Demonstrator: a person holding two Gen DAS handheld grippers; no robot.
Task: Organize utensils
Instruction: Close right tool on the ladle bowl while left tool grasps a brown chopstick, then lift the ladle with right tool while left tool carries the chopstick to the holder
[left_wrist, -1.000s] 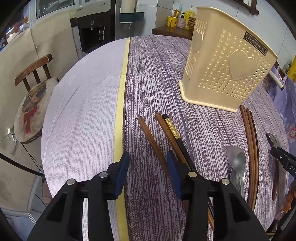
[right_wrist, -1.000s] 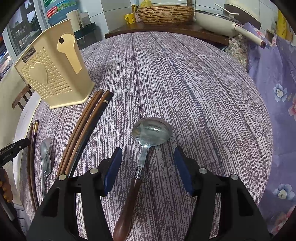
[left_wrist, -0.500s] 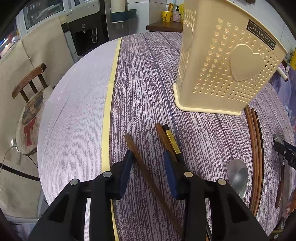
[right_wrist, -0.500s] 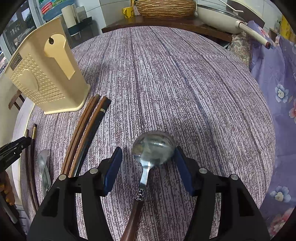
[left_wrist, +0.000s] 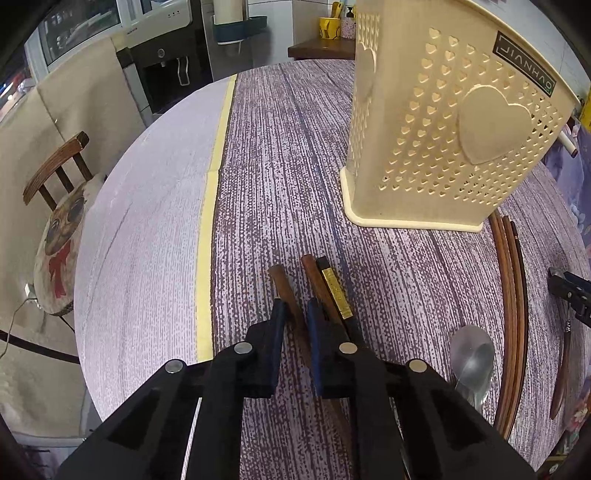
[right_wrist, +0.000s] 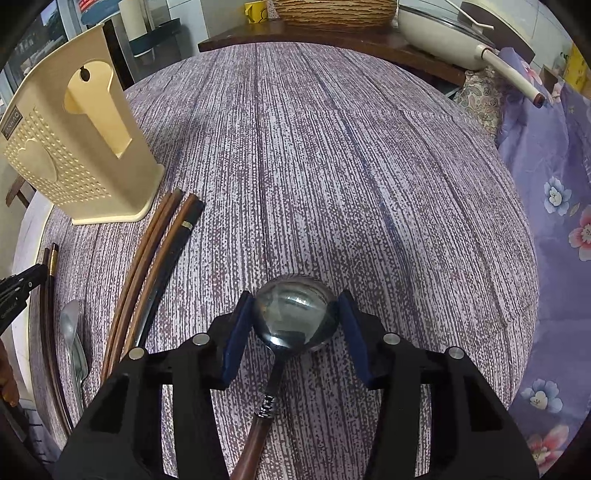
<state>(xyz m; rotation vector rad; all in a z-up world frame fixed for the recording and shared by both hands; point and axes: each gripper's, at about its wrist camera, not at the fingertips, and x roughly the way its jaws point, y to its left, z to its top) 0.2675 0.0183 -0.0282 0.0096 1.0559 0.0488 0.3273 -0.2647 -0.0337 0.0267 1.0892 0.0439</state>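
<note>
Left wrist view shows the surface (left_wrist: 295, 147) with the holder (left_wrist: 443, 129) standing, apparently unfilled; chopsticks and spoons lie loose. Left tool (left_wrist: 293, 325) has just closed on one chopstick (left_wrist: 284, 291); right tool (right_wrist: 291, 317) has closed against the ladle (right_wrist: 295, 314) bowl.

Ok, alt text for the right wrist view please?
The right claw has just been closing around the bowl of a wooden-handled spoon lying on the purple tablecloth. To the left stand a cream utensil holder and loose chopsticks.
</note>
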